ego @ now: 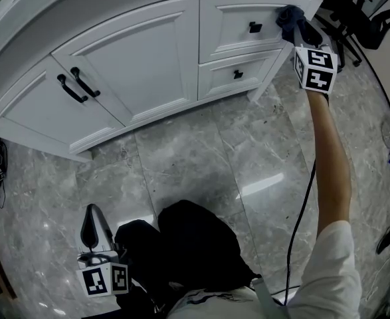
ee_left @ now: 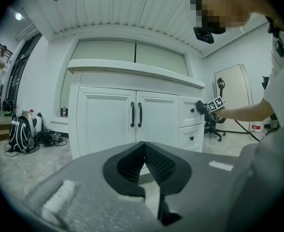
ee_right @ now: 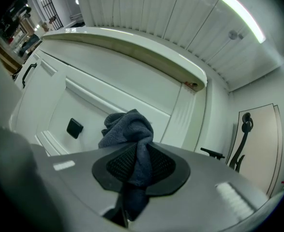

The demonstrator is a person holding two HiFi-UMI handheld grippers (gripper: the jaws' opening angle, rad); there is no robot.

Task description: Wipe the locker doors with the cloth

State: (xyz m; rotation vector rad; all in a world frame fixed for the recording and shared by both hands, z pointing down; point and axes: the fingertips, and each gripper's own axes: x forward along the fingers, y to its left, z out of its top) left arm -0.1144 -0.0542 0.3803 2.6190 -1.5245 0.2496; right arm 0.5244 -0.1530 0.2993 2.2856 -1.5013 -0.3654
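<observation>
A white cabinet (ego: 148, 58) with two doors and two drawers stands ahead. My right gripper (ego: 294, 22) is shut on a dark grey cloth (ee_right: 128, 129), and the bunched cloth (ego: 289, 15) presses on the upper drawer front, right of its black knob (ego: 255, 26). In the right gripper view that knob (ee_right: 74, 127) lies left of the cloth. My left gripper (ego: 92, 228) hangs low by the person's leg, far from the cabinet, its jaws shut with nothing between them. In the left gripper view the jaws (ee_left: 144, 161) point toward the double doors (ee_left: 134, 124).
Black bar handles (ego: 78, 85) sit on the double doors. The lower drawer has its own knob (ego: 238, 74). An office chair (ego: 354, 8) stands right of the cabinet. Bags and cables (ee_left: 28, 132) lie on the marble floor at the left.
</observation>
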